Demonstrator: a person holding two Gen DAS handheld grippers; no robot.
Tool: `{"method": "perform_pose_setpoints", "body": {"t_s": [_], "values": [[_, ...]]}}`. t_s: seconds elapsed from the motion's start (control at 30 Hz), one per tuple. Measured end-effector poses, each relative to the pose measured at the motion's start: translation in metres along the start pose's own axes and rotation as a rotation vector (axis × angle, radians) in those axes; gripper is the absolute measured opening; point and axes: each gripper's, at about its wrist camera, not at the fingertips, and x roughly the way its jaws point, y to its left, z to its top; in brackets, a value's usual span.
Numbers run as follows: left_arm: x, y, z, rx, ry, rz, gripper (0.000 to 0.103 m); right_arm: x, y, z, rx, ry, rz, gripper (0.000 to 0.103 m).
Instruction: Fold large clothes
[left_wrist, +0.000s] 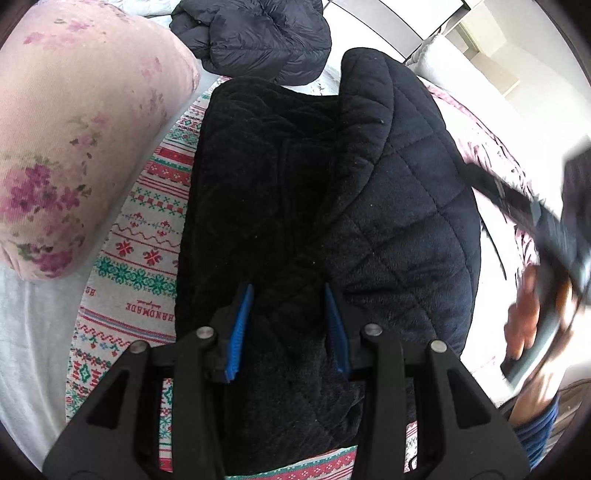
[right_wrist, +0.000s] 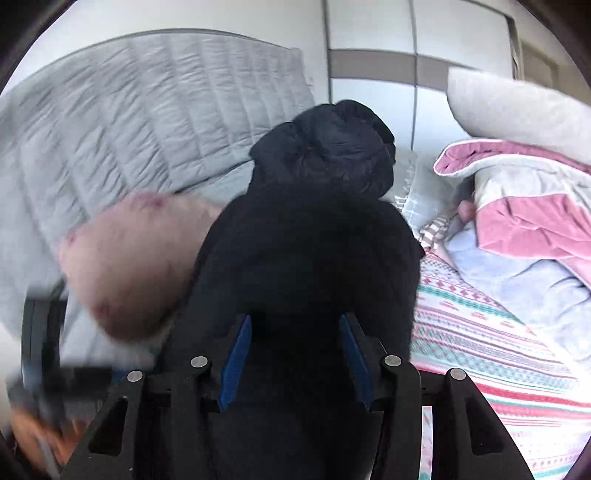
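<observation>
Left wrist view
left gripper (left_wrist: 289, 295): nearest the lens, blue pads clamped on a bunched fold of the black quilted jacket (left_wrist: 332, 192), fabric pressed between them
jacket position: lies lengthwise on the patterned blanket (left_wrist: 140, 236), right half doubled over toward the middle
blanket: red, green and white knit-style print, under the jacket, on a white sheet (left_wrist: 33, 325)
floral cushion (left_wrist: 74, 140): pink, left of the jacket, partly on the blanket edge
dark puffer jacket (left_wrist: 255, 37): crumpled, beyond the far end of the quilted one
right gripper (left_wrist: 546, 221): blurred at right edge, held by a hand (left_wrist: 528, 317), apart from the jacket

Right wrist view
right gripper (right_wrist: 295, 332): nearest the lens, above the black quilted jacket (right_wrist: 310, 251); whether the parted pads grip or touch it, cannot tell, dark and blurred
puffer jacket (right_wrist: 332, 147): just past the quilted jacket
floral cushion (right_wrist: 136, 258): left, blurred
grey quilted bedding (right_wrist: 147, 110): upper left behind the cushion
pink and grey duvet (right_wrist: 524, 206): heaped at right
patterned blanket (right_wrist: 480, 332): right of the jacket
</observation>
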Motion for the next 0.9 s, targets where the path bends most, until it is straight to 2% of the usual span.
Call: {"method": "perform_pose_setpoints", "body": {"t_s": [0.07,0.13,0.23,0.3,0.5,0.6,0.63,0.73,0.83,0.9], "values": [[0.0,0.0,-0.002,-0.004,0.003,0.006,0.042,0.041,-0.017,0.006,0.009,0.068,-0.004,0.05],[-0.001,0.0,-0.004,-0.004,0.006,0.025,0.042,0.075,-0.023,0.005,-0.041,0.163,-0.053,0.05],[0.0,0.002,-0.003,-0.002,0.014,0.048,0.042,0.125,-0.008,0.0,-0.14,0.281,-0.144,0.05],[0.002,0.007,-0.001,-0.012,0.02,0.046,0.042,0.142,-0.007,-0.004,-0.155,0.323,-0.152,0.05],[-0.002,0.023,0.012,-0.085,0.024,-0.054,0.044,0.174,-0.008,-0.012,-0.226,0.432,-0.214,0.049],[-0.005,0.026,0.017,-0.131,0.026,-0.083,0.044,0.182,-0.009,-0.01,-0.239,0.438,-0.22,0.049],[-0.007,0.027,0.018,-0.132,0.014,-0.079,0.044,0.182,-0.01,-0.009,-0.237,0.433,-0.219,0.049],[-0.012,0.032,0.019,-0.159,0.0,-0.057,0.053,0.173,-0.011,-0.013,-0.22,0.399,-0.213,0.049],[-0.016,0.041,0.017,-0.201,-0.014,-0.071,0.054,0.162,-0.022,-0.017,-0.179,0.361,-0.19,0.049],[-0.016,0.047,0.016,-0.226,-0.023,-0.049,0.054,0.158,-0.026,-0.019,-0.169,0.352,-0.184,0.049]]}}
